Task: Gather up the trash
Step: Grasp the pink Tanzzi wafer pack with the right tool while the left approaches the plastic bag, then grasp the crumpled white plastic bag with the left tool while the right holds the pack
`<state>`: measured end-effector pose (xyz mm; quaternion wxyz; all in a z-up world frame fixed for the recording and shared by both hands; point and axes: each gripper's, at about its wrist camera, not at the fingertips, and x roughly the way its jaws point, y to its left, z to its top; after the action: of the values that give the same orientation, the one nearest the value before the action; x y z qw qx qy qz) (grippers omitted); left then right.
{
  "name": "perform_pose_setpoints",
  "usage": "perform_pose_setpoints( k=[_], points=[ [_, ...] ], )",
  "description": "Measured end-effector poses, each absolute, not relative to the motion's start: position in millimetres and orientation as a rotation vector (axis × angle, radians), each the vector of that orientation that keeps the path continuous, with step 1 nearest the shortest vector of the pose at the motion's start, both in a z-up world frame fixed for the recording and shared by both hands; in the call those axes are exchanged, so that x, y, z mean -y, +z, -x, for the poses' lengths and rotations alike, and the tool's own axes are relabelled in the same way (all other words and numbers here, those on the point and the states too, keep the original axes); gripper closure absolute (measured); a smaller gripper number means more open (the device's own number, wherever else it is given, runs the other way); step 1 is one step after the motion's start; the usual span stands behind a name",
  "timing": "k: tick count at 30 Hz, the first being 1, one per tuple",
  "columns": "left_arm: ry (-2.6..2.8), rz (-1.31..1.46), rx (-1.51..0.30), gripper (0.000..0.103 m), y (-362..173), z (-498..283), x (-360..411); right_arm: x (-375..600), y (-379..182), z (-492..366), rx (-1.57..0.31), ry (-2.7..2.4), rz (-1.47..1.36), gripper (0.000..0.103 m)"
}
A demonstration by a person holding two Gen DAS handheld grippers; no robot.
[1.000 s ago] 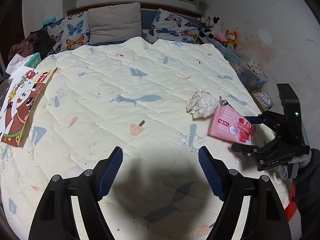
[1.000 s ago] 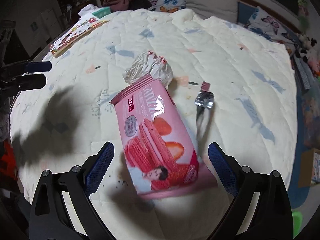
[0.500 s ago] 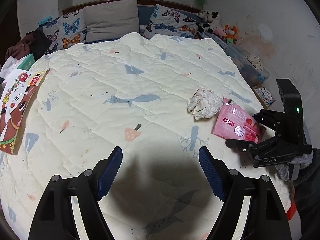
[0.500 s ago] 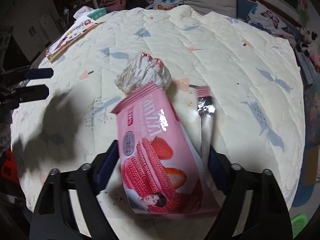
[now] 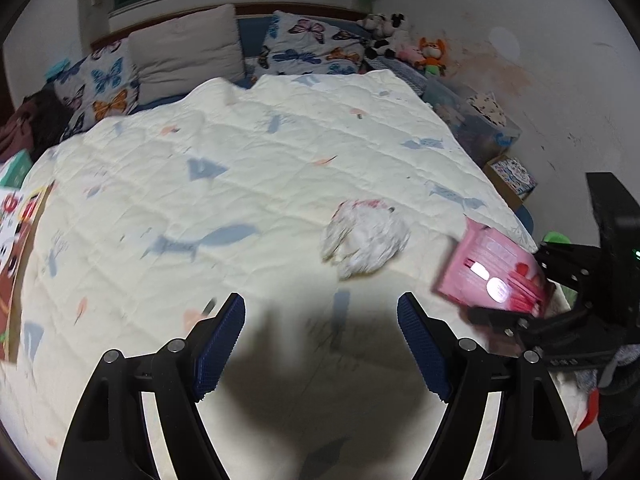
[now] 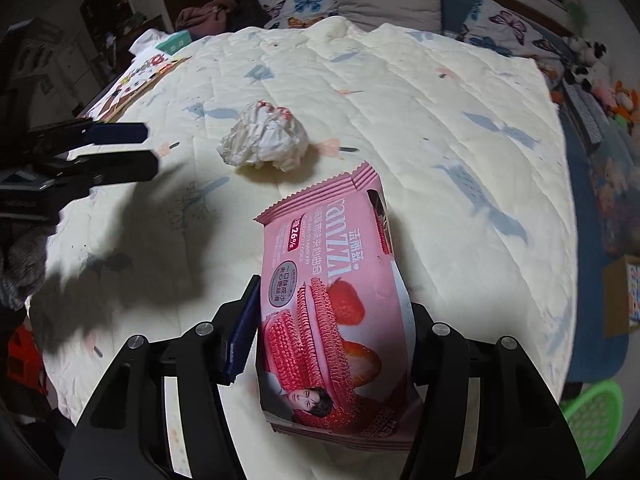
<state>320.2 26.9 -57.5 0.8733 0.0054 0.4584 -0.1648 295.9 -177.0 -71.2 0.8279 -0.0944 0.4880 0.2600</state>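
Note:
A pink strawberry wafer packet (image 6: 332, 264) stands between the fingers of my right gripper (image 6: 332, 300). The jaws are closing and their pads press its two sides. In the left wrist view the same packet (image 5: 492, 276) tilts up off the quilt in the right gripper (image 5: 524, 286) near the bed's right edge. A crumpled white paper ball (image 5: 364, 240) lies on the cream quilt (image 5: 240, 184), ahead and slightly right of my left gripper (image 5: 320, 308), which is open and holds nothing. The right wrist view shows that paper ball (image 6: 268, 144) just beyond the packet, with the left gripper (image 6: 146, 148) at the far left.
A picture book (image 5: 16, 240) lies at the quilt's left edge. Pillows (image 5: 188, 56) and plush toys (image 5: 400, 40) line the headboard. Boxes (image 5: 508, 176) stand on the floor by the right wall, and a green basket (image 6: 592, 416) sits beside the bed.
The right jaws have come in from wide open onto the pink packet and tipped it up. The left gripper has slid across the quilt, bringing the paper ball closer.

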Motion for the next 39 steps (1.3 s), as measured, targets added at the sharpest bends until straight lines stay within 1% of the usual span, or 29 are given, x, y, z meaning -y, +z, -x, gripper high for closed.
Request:
perform_pose_setpoints(
  k=[6, 8, 20, 21, 23, 25, 29, 35, 39],
  points=[
    [-0.387, -0.043, -0.967, 0.027, -64.9, -340.6, -5.2, 199.1, -58.2, -281.2, -1.010, 0.520, 0.165, 0.044],
    [-0.398, -0.067, -0.966, 0.023, -67.2, -344.7, 3.2, 206.4, -54.4, -275.5, -1.004, 0.515, 0.150, 0.044],
    [-0.387, -0.043, -0.992, 0.023, -87.2, -370.6, 16.8, 232.0, -53.3, -257.3, -0.993, 0.468, 0.088, 0.044],
    [-0.387, -0.037, -0.995, 0.024, -88.4, -371.7, 16.7, 234.0, -53.3, -256.4, -0.992, 0.464, 0.081, 0.044],
    [-0.388, -0.028, -0.998, 0.032, -90.3, -373.3, 16.5, 237.0, -53.2, -254.9, -0.988, 0.457, 0.070, 0.044],
    [-0.398, -0.019, -0.998, 0.035, -90.9, -373.2, 16.8, 240.4, -54.1, -252.5, -0.991, 0.451, 0.061, 0.044],
    [-0.406, -0.030, -0.976, 0.046, -88.4, -369.8, 20.0, 247.3, -56.0, -246.6, -0.995, 0.434, 0.046, 0.044],
    [-0.407, -0.030, -0.957, 0.052, -81.3, -362.6, 19.5, 261.5, -52.4, -237.2, -0.983, 0.413, 0.018, 0.044],
    [-0.415, -0.033, -0.936, 0.053, -72.2, -349.7, 18.9, 273.9, -47.2, -226.1, -0.968, 0.394, -0.013, 0.044]
  ],
)
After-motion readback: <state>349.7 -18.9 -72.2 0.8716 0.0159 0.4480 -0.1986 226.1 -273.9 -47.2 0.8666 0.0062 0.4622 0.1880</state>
